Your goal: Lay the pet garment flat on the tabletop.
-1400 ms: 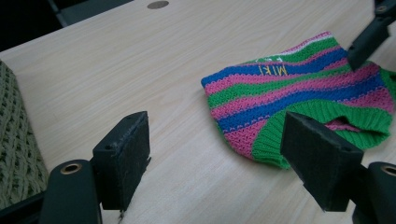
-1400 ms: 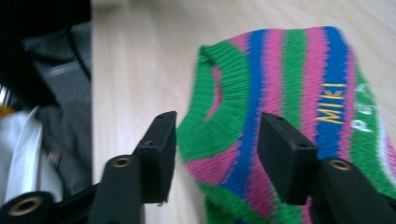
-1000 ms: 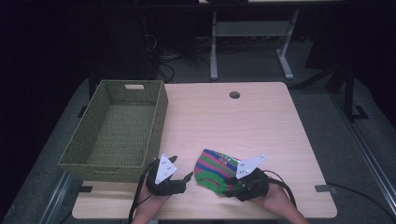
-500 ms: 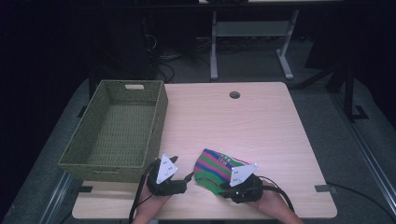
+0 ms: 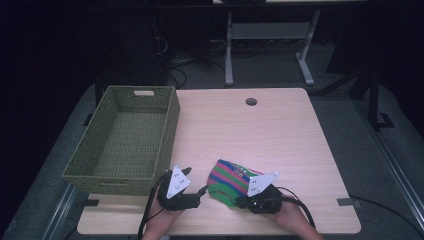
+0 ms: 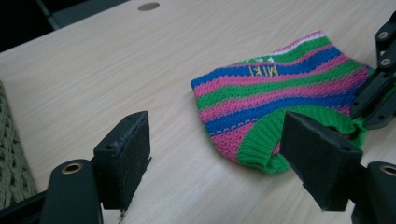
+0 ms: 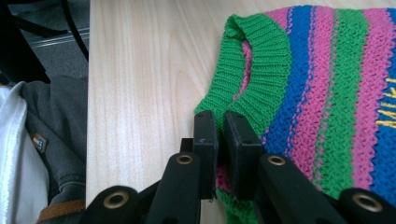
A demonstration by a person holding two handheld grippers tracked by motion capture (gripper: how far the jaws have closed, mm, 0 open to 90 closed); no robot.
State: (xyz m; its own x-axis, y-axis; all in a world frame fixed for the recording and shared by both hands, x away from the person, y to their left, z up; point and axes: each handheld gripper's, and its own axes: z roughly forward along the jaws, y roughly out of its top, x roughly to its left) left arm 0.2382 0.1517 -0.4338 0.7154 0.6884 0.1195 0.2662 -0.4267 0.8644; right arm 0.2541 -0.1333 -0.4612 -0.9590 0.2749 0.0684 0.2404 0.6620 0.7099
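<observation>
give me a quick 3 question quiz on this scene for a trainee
1. True or false: the left claw is open.
2. Which claw grips the knit? A) left B) right C) both
3. Fill in: the basket sits on the table's ____ side in the high view.

Key: 1 true. 2 B, the right claw is shut on the green cuff. 3 left.

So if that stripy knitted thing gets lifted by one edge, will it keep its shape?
Probably not. The striped knit lies flat and soft, so it would likely droop. It looks light. The right tool, shut on its green ribbed hem, should hold without slipping.
</observation>
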